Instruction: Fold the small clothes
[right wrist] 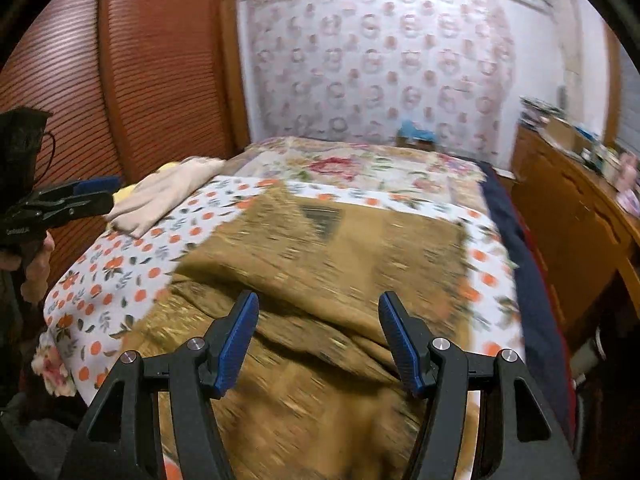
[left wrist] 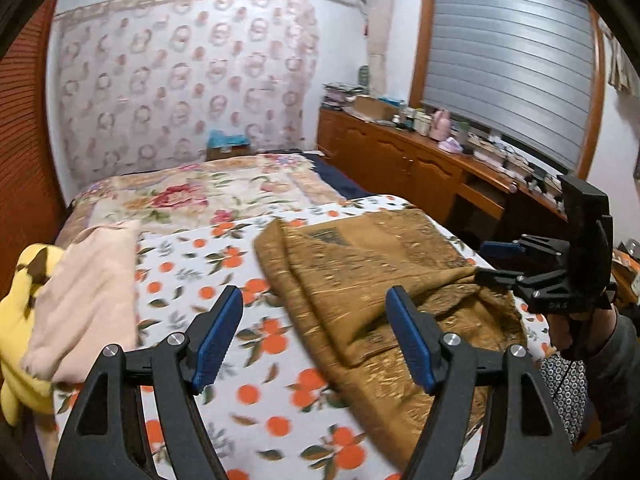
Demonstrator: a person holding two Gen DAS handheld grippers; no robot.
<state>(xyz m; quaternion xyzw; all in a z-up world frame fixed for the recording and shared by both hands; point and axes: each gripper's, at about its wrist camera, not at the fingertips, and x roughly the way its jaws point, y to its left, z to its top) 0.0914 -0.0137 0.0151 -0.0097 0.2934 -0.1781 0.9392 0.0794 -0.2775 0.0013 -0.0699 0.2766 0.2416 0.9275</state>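
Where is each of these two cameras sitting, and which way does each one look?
Left wrist view: sits on the left gripper, looking along its open fingers down the bed; the right gripper and a sleeve show at the right.
Right wrist view: sits on the right gripper, over the brown garment; the left gripper shows at the left.
Shared: bed, brown garment, pink garment, patterned wall.

- Brown garment [right wrist: 320, 264]: matt woven cloth, flecked with gold.
- Orange-print sheet [left wrist: 224, 264]: smooth cotton-like cloth.
- Left gripper [left wrist: 316, 336]: matt black plastic, ribbed blue pads, shiny metal pins.
- Sideboard [left wrist: 400, 160]: glossy varnished wood.
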